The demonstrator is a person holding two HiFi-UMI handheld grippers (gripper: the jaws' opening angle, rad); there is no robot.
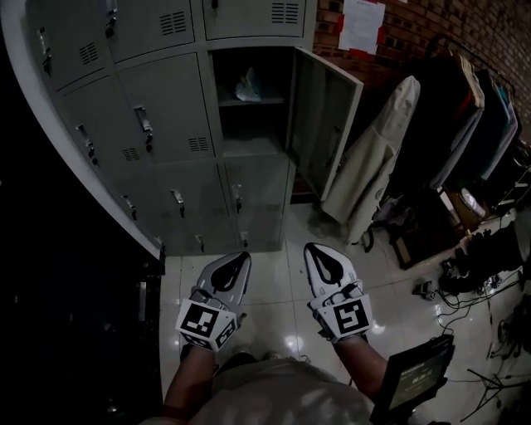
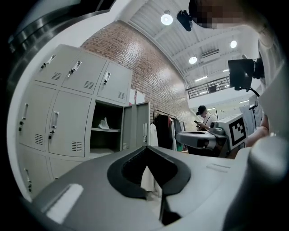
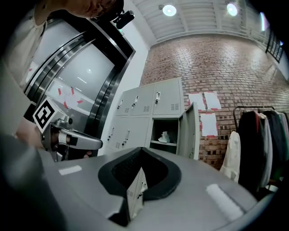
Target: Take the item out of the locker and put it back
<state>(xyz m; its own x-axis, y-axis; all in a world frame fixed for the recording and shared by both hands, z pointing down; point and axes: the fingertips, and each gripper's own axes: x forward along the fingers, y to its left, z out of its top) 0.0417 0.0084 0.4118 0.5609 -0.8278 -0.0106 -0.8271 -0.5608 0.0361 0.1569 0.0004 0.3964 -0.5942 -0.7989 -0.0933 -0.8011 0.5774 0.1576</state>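
Nearest, at the bottom of the head view, the person's two forearms reach forward over a glossy tiled floor [image 1: 274, 307]. The left gripper [image 1: 233, 267] and the right gripper [image 1: 323, 264] lie side by side, apart from each other, both pointing to the lockers. In each gripper's own view the two jaws are brought together with the tips meeting, and nothing is between them. Both grippers are empty.

At the near right stands a dark screen on a stand [image 1: 415, 378]. Cables lie on the floor further right.

Farther away is a bank of grey metal lockers [image 1: 166, 124]. One compartment is open, with its door [image 1: 325, 124] swung out to the right. Inside it, on the shelf [image 1: 249, 104] in the upper part, lies the white crumpled item [image 1: 247, 85]. I cannot tell if it is a thin bag or a cloth. It is well apart from both grippers.

Right of the open door, a light coat [image 1: 377, 158] hangs on a clothes rack with darker clothes beside it. Behind is a brick wall [image 1: 406, 33] with paper sheets [image 1: 362, 25] stuck on it.
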